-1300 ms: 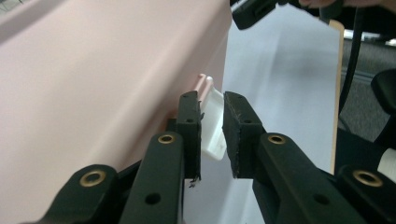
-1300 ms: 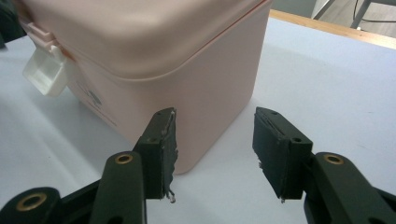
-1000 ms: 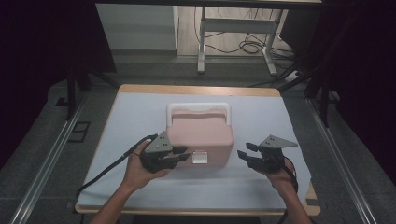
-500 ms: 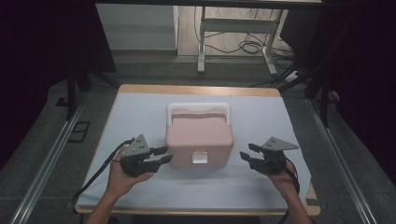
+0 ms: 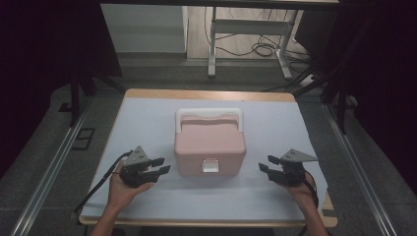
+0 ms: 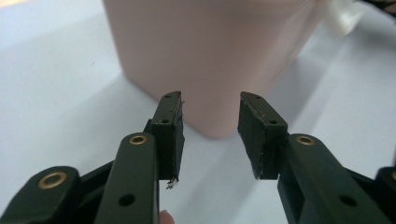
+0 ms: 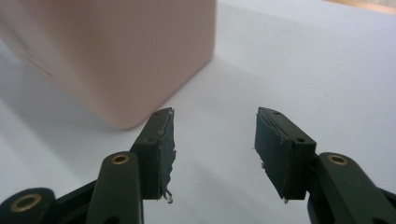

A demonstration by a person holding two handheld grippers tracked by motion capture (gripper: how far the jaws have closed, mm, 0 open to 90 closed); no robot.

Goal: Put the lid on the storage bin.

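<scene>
My left gripper (image 5: 158,165) and right gripper (image 5: 269,167) flank a pink rigid-plastic lidded box with a white carrying handle (image 5: 210,142), which stands mid-desk, nearer the front edge of the pale-sheeted desk (image 5: 147,113). My left jaws have just been opening and stand apart with nothing between them, aimed at the box's near left corner (image 6: 205,70); my right jaws also stand apart and empty, beside its right corner (image 7: 116,60). The box looks stiff and smooth, likely slippery on its flat walls and too wide for one pair of jaws. I judge the white handle (image 5: 209,113) folded at the lid's far side, or the white front latch (image 5: 210,165), the surer places to take hold.
</scene>
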